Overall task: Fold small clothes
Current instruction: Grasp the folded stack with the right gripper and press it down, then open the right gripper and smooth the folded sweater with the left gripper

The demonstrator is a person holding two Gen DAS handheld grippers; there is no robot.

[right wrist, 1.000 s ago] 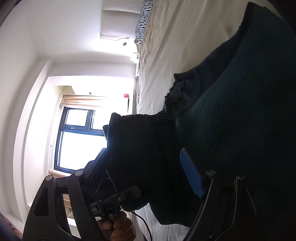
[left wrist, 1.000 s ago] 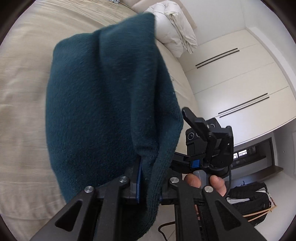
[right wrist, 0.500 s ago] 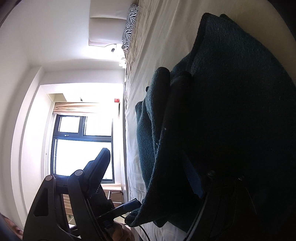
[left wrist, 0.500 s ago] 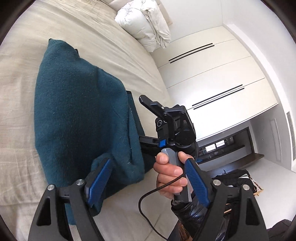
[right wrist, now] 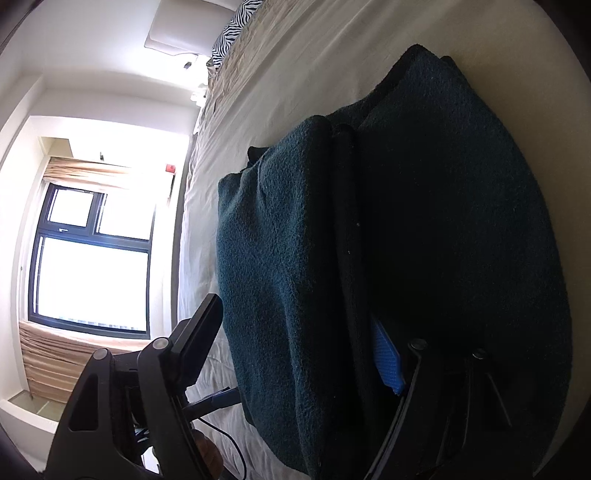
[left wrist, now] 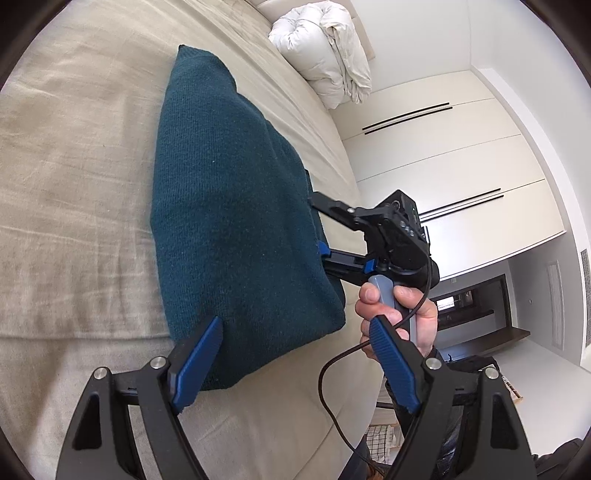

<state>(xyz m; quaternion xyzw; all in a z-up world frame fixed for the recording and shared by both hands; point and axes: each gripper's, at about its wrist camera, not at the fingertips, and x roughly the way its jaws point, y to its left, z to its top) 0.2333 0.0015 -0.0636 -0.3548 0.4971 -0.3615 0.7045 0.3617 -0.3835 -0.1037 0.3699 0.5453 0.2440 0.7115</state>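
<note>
A dark teal knitted garment (left wrist: 236,206) lies folded in thick layers on the beige bed (left wrist: 74,166). My left gripper (left wrist: 295,363) is open at its near corner; the left blue pad (left wrist: 199,360) stands beside that corner and nothing is held. My right gripper (left wrist: 319,227), held by a hand (left wrist: 391,314), reaches into the garment's right edge. In the right wrist view the garment (right wrist: 280,280) fills the space between the jaws of the right gripper (right wrist: 295,347), which are closing. Its blue pad (right wrist: 386,365) is tucked inside the fold, and the other finger stands just off the outer layer.
A rolled white duvet (left wrist: 325,51) lies at the far end of the bed. White wardrobe doors (left wrist: 443,166) stand to the right. A black cable (left wrist: 328,387) hangs below the hand. A zebra-print pillow (right wrist: 232,26) and a bright window (right wrist: 92,258) show in the right wrist view.
My left gripper let go of the garment it held up, opened wide and drew back. The garment now lies folded on the bed. My right gripper's jaws have narrowed around the fold.
</note>
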